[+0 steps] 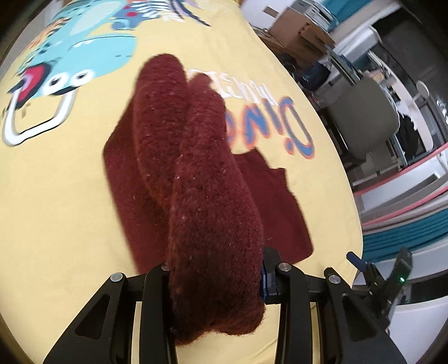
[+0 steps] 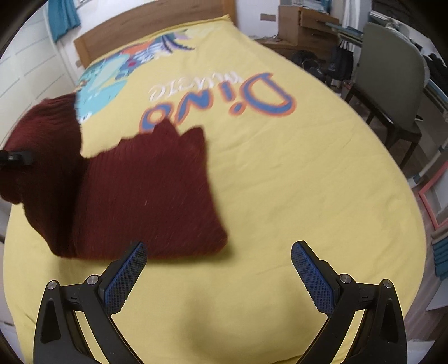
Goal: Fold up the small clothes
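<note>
A dark red knitted garment lies on the yellow dinosaur-print bed cover. My left gripper is shut on one edge of the garment and holds that part lifted, so the cloth drapes from the jaws down to the bed. In the right wrist view the garment lies at the left, with its raised part at the far left, where a bit of the left gripper shows. My right gripper is open and empty, just in front of and to the right of the garment's near corner.
The yellow bed cover spreads wide to the right of the garment. A wooden headboard is at the far end. A grey chair, cardboard boxes and clutter stand past the bed's right edge.
</note>
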{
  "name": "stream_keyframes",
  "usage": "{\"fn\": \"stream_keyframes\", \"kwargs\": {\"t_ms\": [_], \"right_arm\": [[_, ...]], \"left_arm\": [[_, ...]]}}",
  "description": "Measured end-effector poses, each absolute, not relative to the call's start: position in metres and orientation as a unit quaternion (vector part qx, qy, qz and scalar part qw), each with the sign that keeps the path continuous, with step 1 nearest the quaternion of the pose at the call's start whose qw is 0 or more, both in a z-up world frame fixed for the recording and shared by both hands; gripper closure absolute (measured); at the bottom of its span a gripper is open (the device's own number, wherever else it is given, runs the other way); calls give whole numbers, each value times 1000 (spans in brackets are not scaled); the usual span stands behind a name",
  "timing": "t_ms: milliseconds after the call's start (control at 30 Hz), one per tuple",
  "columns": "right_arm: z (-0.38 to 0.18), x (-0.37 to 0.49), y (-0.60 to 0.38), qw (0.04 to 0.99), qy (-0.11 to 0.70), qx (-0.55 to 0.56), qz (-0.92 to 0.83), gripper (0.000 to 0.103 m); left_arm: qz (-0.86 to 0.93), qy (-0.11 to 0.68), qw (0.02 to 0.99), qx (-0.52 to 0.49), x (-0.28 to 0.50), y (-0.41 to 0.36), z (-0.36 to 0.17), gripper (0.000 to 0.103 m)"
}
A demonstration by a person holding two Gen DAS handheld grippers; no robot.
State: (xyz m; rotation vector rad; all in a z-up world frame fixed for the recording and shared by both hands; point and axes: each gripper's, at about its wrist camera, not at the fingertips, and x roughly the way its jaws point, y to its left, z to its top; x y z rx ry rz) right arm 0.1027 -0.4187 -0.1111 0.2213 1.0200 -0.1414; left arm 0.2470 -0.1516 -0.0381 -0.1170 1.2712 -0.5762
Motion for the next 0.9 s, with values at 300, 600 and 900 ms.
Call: {"fn": "stream_keyframes", "kwargs": {"t_ms": [300, 600, 900], "right_arm": [[-118, 93, -457, 851, 500, 138, -84, 0], [-152, 78, -476, 827, 526, 171, -95, 0], [-145, 71, -477, 831, 524, 166, -83, 0]], "left_arm": [[-222, 614, 757, 9, 237, -237, -108, 73], [-186, 640, 746, 2, 237, -245, -126, 35], [-215, 610, 763, -4, 222, -237, -77, 1]]}}
